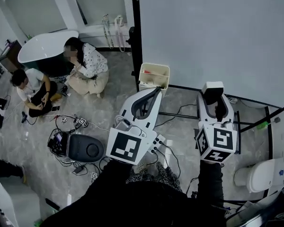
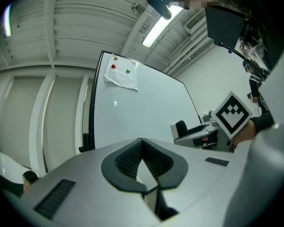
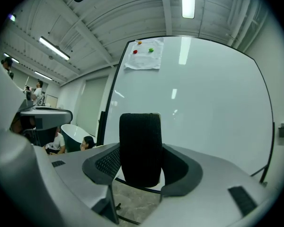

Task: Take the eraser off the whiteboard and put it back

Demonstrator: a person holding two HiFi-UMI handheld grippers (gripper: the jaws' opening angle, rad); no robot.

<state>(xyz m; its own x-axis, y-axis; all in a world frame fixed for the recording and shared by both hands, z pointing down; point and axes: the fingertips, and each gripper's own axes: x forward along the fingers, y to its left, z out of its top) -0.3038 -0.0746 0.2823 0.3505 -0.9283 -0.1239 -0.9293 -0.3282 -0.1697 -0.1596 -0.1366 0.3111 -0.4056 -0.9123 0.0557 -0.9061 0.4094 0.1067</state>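
The right gripper is clamped on the black-faced eraser, which stands upright between its jaws, close in front of the lower part of the whiteboard. I cannot tell whether it touches the surface. The left gripper sits to the left with its jaws pressed together on nothing. The risk, as I judge it, lies in the return. If the eraser meets the board tilted or edge-first, it may not stick when let go and could drop to the floor. A loose grip could also let it twist.
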